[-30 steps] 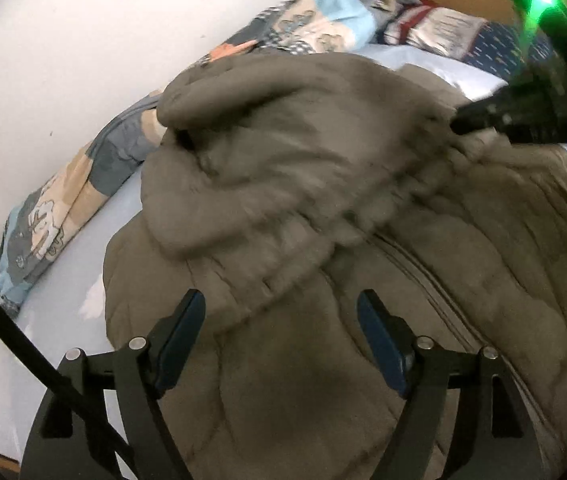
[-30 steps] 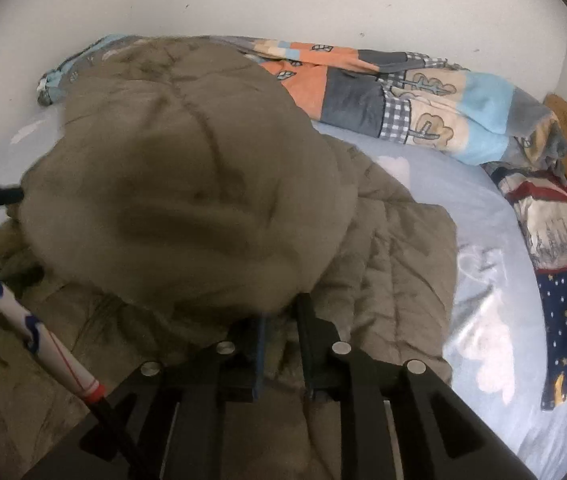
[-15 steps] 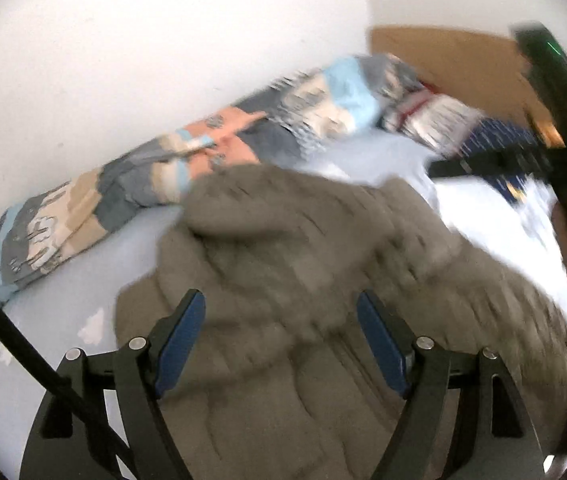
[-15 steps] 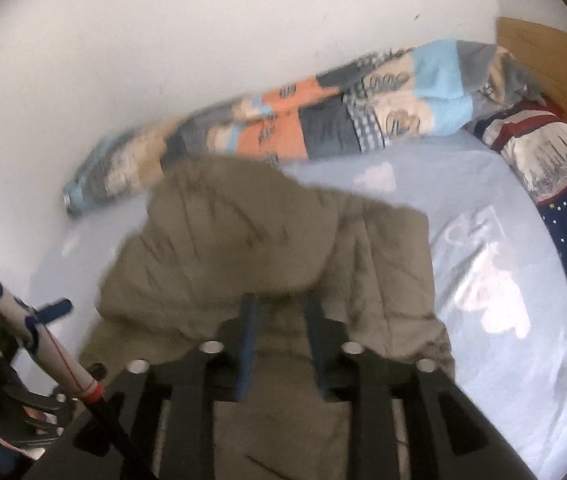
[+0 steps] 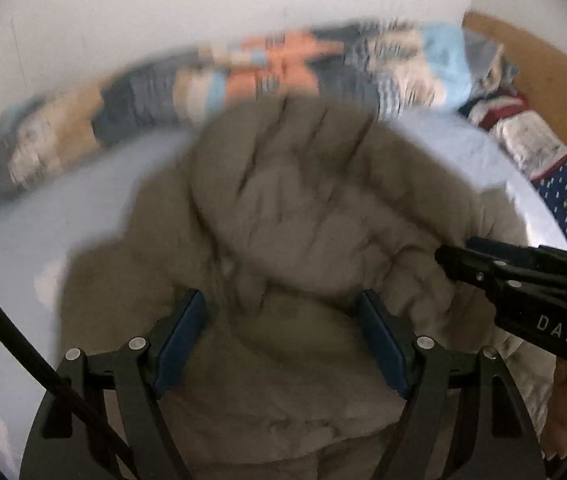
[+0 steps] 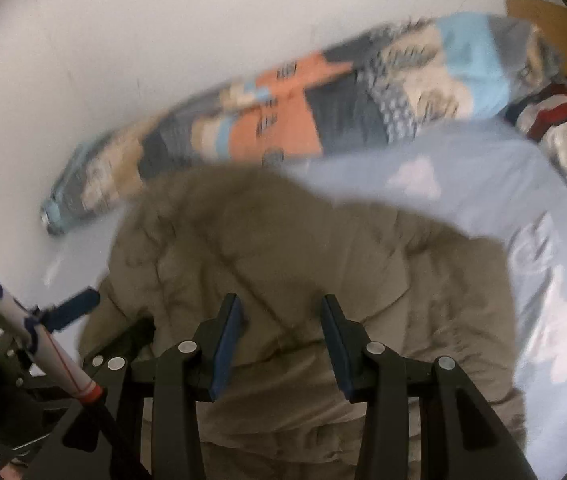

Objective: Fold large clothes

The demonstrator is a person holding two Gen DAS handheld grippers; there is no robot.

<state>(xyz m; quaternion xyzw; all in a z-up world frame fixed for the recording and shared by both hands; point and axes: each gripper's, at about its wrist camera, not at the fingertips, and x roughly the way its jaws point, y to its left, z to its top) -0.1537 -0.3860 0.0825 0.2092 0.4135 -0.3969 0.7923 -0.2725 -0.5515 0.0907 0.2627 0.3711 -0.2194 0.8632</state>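
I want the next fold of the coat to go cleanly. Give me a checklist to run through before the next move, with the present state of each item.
1. Left gripper free of fabric: ok, its jaws stand wide apart above the grey-brown padded coat.
2. Right gripper free of fabric: ok, jaws apart, nothing between the pads.
3. Coat fully on the light blue sheet: cannot tell, its near edge runs out of view.
4. Coat lying flat: not ok, the top is bunched and creased.
5. Patchwork blanket apart from the coat: cannot tell, the coat's far edge overlaps it in both views.
6. View sharp enough to pick a grasp point: not ok, both views are motion-blurred.
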